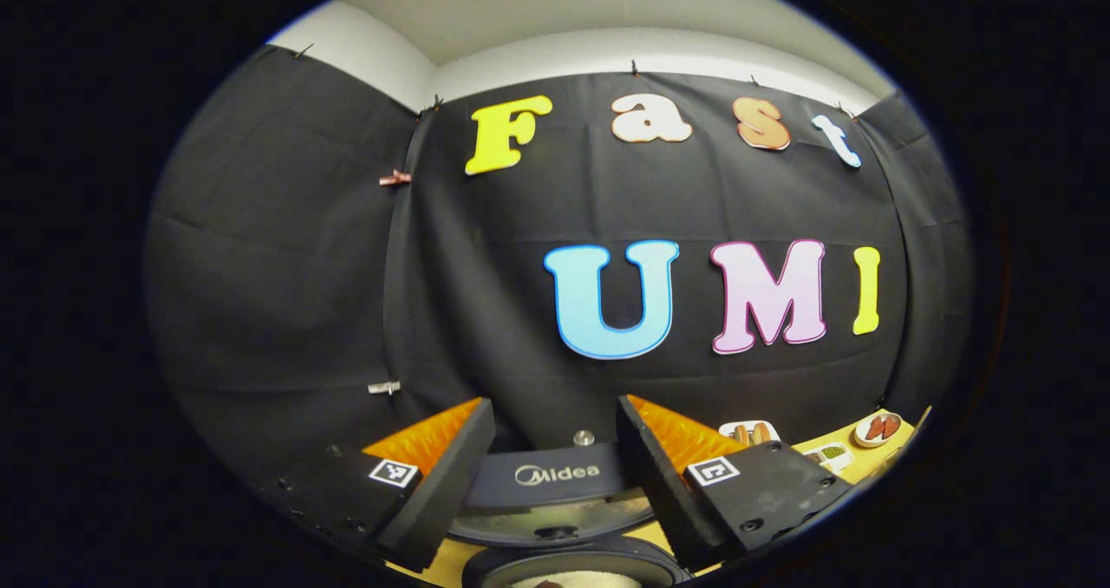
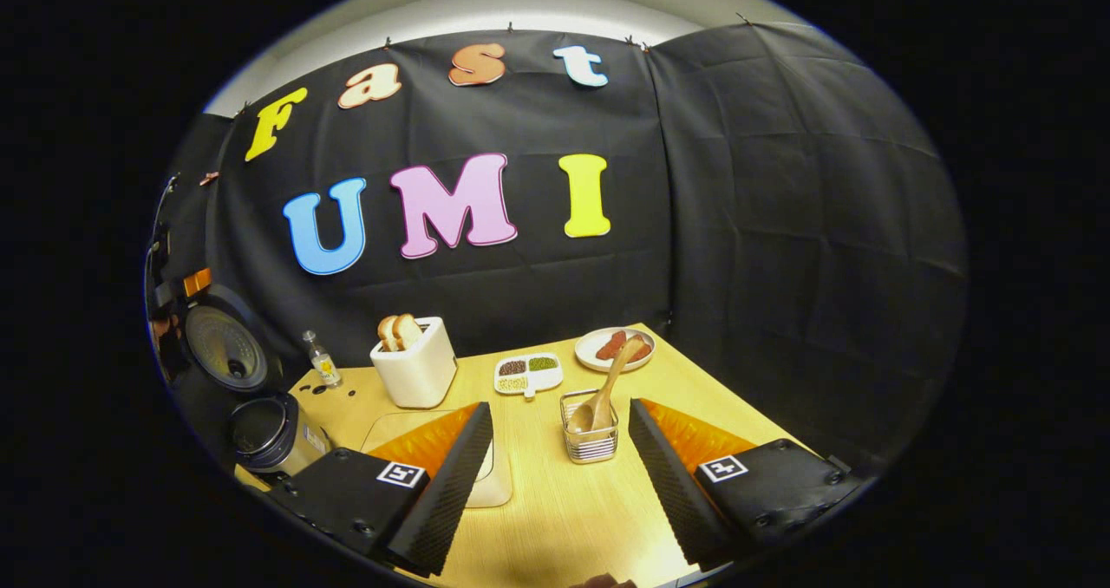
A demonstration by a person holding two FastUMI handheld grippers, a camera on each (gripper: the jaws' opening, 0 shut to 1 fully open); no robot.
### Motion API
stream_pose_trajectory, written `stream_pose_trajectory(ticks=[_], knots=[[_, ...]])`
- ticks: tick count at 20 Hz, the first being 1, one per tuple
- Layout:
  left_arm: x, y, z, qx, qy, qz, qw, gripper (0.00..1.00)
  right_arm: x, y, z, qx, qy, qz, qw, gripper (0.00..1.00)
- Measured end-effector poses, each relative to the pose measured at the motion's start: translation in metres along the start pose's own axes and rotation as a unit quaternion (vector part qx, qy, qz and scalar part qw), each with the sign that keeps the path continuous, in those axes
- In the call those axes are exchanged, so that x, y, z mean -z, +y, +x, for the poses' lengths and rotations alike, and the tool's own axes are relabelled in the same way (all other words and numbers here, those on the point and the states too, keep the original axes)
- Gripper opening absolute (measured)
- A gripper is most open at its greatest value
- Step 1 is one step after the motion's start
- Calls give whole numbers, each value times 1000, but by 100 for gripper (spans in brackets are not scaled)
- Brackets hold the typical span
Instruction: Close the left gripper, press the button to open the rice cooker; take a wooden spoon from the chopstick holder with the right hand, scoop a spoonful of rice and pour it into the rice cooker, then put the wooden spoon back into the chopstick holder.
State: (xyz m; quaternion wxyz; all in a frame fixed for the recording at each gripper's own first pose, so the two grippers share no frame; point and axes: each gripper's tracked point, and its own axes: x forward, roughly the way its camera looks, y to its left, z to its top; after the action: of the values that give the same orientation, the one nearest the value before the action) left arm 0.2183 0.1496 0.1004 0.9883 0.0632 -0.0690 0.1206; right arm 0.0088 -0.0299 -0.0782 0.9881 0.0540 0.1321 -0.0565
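Right gripper (image 2: 555, 449) hangs spread wide over the table (image 2: 555, 519), lined up with the chopstick holder (image 2: 590, 436) just ahead, wooden spoon (image 2: 604, 393) standing in it untouched. Rice cooker (image 2: 260, 436) sits far left with its lid (image 2: 224, 347) already up, left gripper (image 1: 555, 449) spread above it. So we're at the spoon-grab step, I'd say: ease forward and pinch the handle.

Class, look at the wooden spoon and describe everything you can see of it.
The wooden spoon looks like pale, smooth wood. It stands bowl-down in the wire chopstick holder on the table, its handle leaning up and right towards the plate behind. Nothing grips it; the right hand-held gripper is open in front of it.
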Motion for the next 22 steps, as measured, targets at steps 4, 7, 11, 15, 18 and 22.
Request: stream_pose_trajectory(ticks=[4, 7, 11, 15, 18, 22], knots=[[9, -5, -23, -3, 43, -8, 999, 98, 2, 12, -2, -11, 3, -6, 1000, 98], [23, -12, -54, -1, 90, -22, 996, 99, 3, 22, 1, -26, 9, -7, 1000, 98], [56, -24, -101, 12, 158, -33, 987, 99, 12, 38, 3, -51, 19, -14, 998, 98], [108, -33, -144, 19, 222, -48, 974, 99, 29, 54, -1, -74, 38, -12, 996, 98], [154, -38, -167, 26, 254, -37, 966, 99, 41, 61, -5, -88, 53, -15, 995, 99], [196, -42, -181, 26, 276, -24, 960, 100, 54, 64, -8, -99, 73, -27, 992, 99]])
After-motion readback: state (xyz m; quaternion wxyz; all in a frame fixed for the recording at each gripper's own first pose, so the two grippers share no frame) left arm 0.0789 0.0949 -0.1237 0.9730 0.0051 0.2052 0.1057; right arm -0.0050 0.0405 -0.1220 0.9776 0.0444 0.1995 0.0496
